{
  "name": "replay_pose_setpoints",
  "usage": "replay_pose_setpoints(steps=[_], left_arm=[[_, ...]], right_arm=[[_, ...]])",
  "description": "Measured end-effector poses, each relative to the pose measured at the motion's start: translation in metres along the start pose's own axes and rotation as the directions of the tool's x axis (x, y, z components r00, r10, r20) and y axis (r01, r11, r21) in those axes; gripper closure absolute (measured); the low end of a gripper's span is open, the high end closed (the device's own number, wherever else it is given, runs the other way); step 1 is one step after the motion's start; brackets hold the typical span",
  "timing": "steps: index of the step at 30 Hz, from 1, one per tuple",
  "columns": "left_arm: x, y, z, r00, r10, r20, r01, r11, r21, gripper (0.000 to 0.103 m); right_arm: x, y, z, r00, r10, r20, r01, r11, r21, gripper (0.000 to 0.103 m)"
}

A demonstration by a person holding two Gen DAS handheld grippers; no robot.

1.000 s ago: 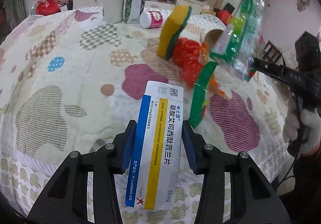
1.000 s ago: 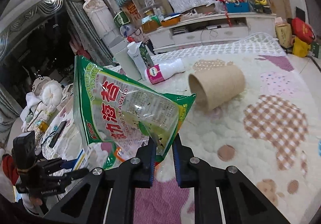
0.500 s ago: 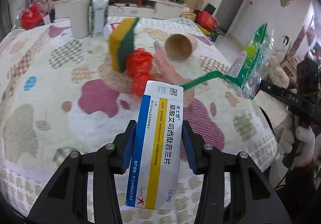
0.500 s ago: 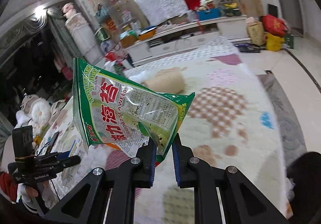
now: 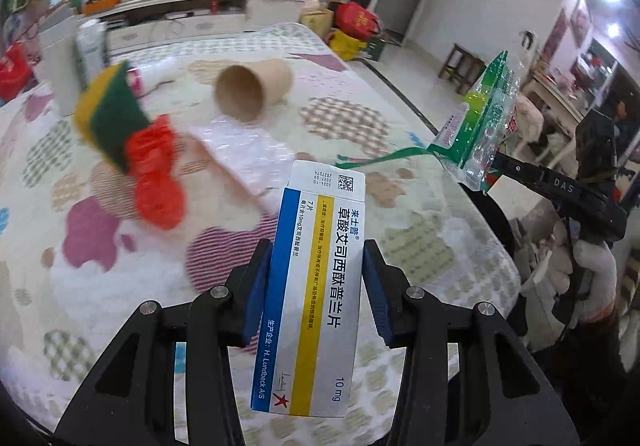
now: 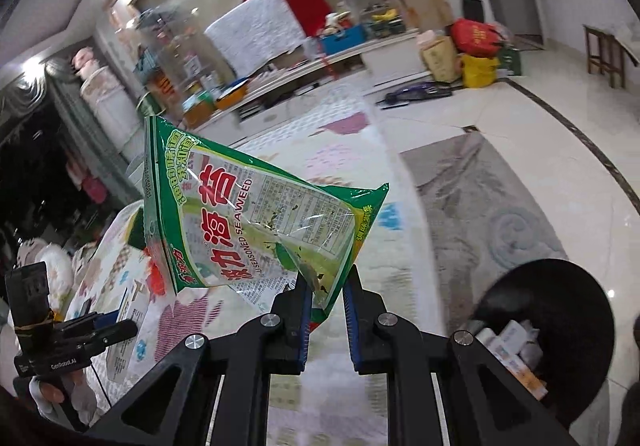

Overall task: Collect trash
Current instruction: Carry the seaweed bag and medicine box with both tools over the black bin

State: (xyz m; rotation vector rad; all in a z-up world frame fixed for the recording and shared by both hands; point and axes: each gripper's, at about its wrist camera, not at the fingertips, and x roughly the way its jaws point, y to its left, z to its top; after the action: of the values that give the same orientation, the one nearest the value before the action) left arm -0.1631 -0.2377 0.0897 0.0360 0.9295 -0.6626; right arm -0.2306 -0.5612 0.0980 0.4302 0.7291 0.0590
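Both hands are swinging away from the middle of the bed toward its edge: since the earlier frames the sponge and paper cup have slid off to the left of the left wrist view, and a black trash bin (image 6: 552, 334) has come into the lower right of the right wrist view.

Nearest, the left gripper (image 5: 316, 286) is clamping a medicine box (image 5: 316, 286) by its long sides between blue pads, the box standing upright so its weight is sitting squarely in the jaws. The right gripper (image 6: 326, 310) is pinching shut on one lower corner of a green seaweed bag (image 6: 256, 222); the thin, empty bag is hanging free and flaring above the fingers, which probably suits dropping it straight into the bin. A gloved hand (image 5: 580, 278) is showing in the left view, holding that right tool.

The bin, already holding a few boxes, is sitting on the floor just beside the bed, so both items seem to be heading there.

Farther off, a paper cup (image 5: 252, 90) is lying on its side, with a yellow-green sponge (image 5: 112, 118) and a red crumpled wrapper (image 5: 158, 174) left on the patchwork quilt (image 5: 360, 118). Beyond that, a pale tiled floor, a grey rug and a cluttered white shelf unit are filling the room.
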Motion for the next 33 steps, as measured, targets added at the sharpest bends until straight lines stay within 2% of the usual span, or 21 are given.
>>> replay_pose_setpoints(steps=[9,17,26,33], left_arm=[[0.035,-0.052,0.020,0.996,-0.073,-0.043,0.076,0.995,0.065,0.060],[0.068,-0.102,0.032,0.989,-0.121,-0.089,0.133,0.982,0.132,0.060],[0.105,-0.161,0.052,0.972,-0.194,-0.136,0.215,0.962,0.167,0.060],[0.126,-0.204,0.061,0.951,-0.259,-0.166,0.287,0.942,0.176,0.060]], right_arm=[[-0.033,-0.057,0.000,0.995,-0.097,0.022,0.095,0.992,0.088,0.089],[-0.047,-0.098,-0.009,0.983,-0.184,0.004,0.182,0.972,0.146,0.089],[-0.066,-0.135,-0.021,0.963,-0.268,-0.013,0.265,0.946,0.185,0.089],[-0.077,-0.168,-0.041,0.944,-0.324,-0.067,0.331,0.919,0.214,0.089]])
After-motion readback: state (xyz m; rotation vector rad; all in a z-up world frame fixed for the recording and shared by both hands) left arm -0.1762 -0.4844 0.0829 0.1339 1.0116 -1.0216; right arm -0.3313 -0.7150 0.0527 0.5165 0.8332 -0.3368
